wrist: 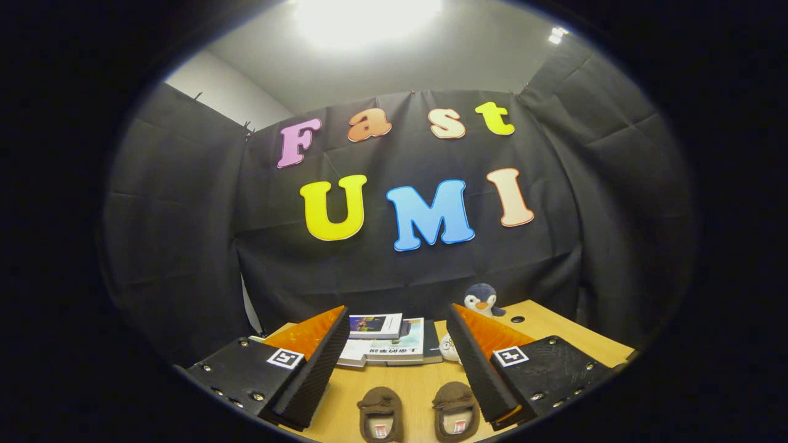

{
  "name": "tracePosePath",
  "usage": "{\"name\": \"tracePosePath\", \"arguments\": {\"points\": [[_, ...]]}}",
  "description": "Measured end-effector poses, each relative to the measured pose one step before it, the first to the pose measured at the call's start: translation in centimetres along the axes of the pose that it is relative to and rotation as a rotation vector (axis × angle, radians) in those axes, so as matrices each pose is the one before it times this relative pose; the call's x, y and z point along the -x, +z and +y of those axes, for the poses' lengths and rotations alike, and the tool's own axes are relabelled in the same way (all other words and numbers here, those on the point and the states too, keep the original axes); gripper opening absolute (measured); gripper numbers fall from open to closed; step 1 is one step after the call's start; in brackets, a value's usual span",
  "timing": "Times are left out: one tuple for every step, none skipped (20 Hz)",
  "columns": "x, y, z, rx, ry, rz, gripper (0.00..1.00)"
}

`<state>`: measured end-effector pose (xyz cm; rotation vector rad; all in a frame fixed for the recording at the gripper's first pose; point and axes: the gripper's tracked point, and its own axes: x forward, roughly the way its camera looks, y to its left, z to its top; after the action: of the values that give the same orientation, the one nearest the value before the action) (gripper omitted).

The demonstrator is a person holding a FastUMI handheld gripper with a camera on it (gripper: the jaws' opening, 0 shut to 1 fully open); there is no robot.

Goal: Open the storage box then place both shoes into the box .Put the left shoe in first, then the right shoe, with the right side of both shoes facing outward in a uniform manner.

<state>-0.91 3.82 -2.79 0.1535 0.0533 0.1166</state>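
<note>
Your gripper [397,375] hung with fingers spread wide, grasping nothing, above the two brown shoes [418,419] at the frame's bottom centre. Beyond lay books [388,341] and a toy penguin [482,299]. I judged nothing started; you first needed to find the box.

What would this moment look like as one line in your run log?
claw: open, empty | brown shoes: side by side on table, between fingers | books, penguin toy: beyond | shoes: not yet gripped

Two shoes [418,415] between wide-apart gripper [397,360] fingers [320,363]
</note>
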Motion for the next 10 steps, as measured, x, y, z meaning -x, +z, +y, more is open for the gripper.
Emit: {"name": "tracePosePath", "arguments": {"points": [[-0.064,-0.561,0.394,-0.01268,0.01058,0.01361,0.96],[-0.123,-0.701,0.274,-0.01202,0.00517,0.01268,0.96],[-0.110,-0.498,0.234,-0.00890,0.00188,0.01186,0.96],[-0.100,-0.685,0.275,-0.00840,0.00362,0.01306,0.96],[-0.100,-0.620,0.395,-0.01234,0.00839,0.01458,0.96],[-0.054,-0.813,0.537,-0.01664,0.01160,0.01737,0.96],[-0.136,-0.651,0.462,-0.01949,0.01251,0.01754,0.96],[-0.199,-0.839,0.336,-0.01740,0.00773,0.01923,0.96],[-0.158,-0.810,0.286,-0.01368,0.00604,0.02042,0.96],[-0.175,-0.711,0.211,-0.01217,0.00502,0.02066,0.96]]}}
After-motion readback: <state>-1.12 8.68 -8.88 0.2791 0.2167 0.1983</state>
